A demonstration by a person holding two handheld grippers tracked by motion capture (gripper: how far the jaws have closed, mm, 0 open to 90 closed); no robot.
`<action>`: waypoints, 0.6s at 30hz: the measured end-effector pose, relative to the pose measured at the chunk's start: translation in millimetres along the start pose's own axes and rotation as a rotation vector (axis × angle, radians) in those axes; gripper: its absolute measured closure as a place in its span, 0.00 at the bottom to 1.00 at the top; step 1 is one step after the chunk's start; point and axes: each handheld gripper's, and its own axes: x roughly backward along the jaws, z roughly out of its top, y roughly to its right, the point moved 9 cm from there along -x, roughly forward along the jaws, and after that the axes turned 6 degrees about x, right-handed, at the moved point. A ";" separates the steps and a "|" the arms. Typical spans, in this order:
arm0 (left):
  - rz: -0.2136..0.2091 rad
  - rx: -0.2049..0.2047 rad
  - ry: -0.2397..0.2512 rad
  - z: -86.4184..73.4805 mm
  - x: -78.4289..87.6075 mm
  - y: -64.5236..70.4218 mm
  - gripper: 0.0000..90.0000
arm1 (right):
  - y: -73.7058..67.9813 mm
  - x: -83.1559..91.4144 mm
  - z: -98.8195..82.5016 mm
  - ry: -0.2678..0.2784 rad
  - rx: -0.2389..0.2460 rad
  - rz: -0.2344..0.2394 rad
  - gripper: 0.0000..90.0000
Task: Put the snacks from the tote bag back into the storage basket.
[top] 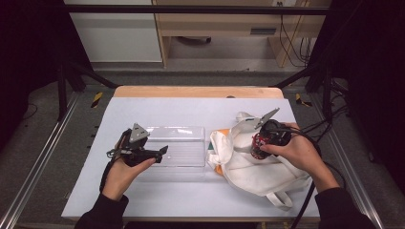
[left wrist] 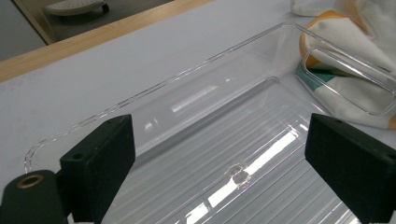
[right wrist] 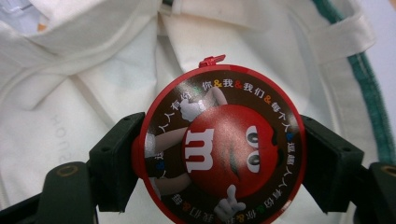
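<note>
candy tub [right wrist: 219, 149] clamped in right tool [right wrist: 219, 161] over tote bag [top: 258, 167], left tool [left wrist: 224, 163] apart above clear tray [left wrist: 196, 116]

Desk [top: 191, 107] open toward 12 o'clock; clear plastic tray [top: 179, 143] blocks centre, white canvas bag [top: 248, 164] at 3 o'clock.

Bright light from above on my table, dark all around it.
My clear tray [left wrist: 243, 154] shows white glare streaks on its ribbed floor; beside the tray the table [top: 157, 107] is evenly lit, shadows soft, and the high view is a little grainy.
</note>
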 end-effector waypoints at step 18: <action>0.006 0.024 0.018 1.7 3.7 -11.3 0.08 | -9.0 42.1 41.7 0.064 0.090 -0.015 0.27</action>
